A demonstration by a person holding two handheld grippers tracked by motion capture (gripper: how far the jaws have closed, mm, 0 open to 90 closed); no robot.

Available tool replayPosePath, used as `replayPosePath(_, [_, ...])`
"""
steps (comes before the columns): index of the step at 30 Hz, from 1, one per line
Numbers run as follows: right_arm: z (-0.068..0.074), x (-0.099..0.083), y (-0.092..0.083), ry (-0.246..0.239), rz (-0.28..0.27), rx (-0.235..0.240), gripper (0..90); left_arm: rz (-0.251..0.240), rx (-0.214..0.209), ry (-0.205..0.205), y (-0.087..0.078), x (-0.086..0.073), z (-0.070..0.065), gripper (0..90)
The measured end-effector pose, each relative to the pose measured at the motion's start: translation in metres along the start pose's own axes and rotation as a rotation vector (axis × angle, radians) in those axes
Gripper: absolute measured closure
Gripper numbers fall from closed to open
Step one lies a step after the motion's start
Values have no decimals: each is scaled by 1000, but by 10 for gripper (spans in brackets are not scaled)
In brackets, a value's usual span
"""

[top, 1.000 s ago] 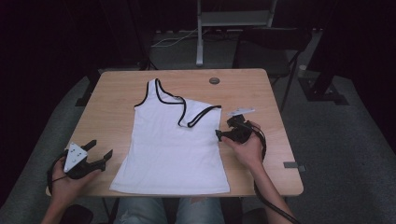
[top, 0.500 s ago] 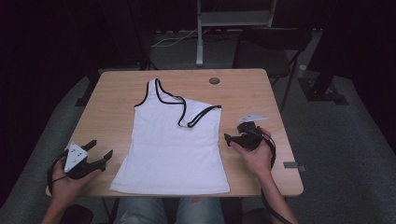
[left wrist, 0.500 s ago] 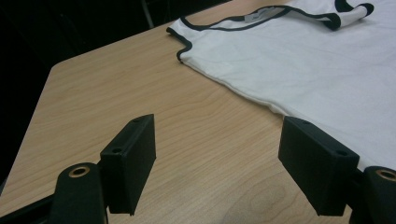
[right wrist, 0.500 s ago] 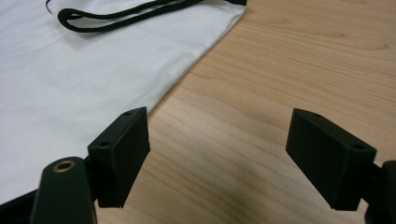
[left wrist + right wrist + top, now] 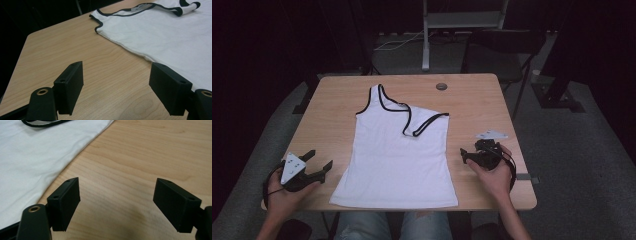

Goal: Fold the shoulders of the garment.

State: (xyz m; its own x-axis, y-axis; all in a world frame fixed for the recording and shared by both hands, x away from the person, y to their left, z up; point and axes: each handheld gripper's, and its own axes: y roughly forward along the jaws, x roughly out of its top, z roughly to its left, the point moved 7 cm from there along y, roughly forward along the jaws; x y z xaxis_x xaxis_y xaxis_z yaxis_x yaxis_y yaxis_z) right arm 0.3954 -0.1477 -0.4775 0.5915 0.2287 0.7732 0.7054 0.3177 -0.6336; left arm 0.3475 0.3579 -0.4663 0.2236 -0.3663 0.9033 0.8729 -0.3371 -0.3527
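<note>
While the white tank top (image 5: pixel 399 155) with black trim lies flat mid-table (image 5: pixel 472 100), one strap folded over, its neck label is too small to read; the left gripper (image 5: pixel 319 165) and right gripper (image 5: pixel 467 156) rest on either side, jaws wide apart, holding nothing

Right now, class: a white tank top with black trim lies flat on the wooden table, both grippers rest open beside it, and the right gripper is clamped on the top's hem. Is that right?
Not quite. The right gripper is not clamped on anything: the right gripper view shows its jaws wide apart over bare table, beside the tank top. The rest holds; the left gripper is open too.
</note>
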Motion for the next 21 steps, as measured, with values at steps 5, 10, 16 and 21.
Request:
replayPosePath(5, [-4, -7, -3, 16, -20, -12, 206, 1, 1, 7, 0, 0, 0, 276])
replayPosePath(10, [-5, -12, -2, 31, -37, -15, 206, -15, -8, -17, 0, 1, 0, 276])
replayPosePath(16, [-8, -14, -4, 42, -54, -19, 201, -45, -16, -1, 8, 17, -3, 276])
replayPosePath(21, [-11, -14, -5, 47, -67, -21, 201, -84, -31, 9, 28, 50, 1, 276])
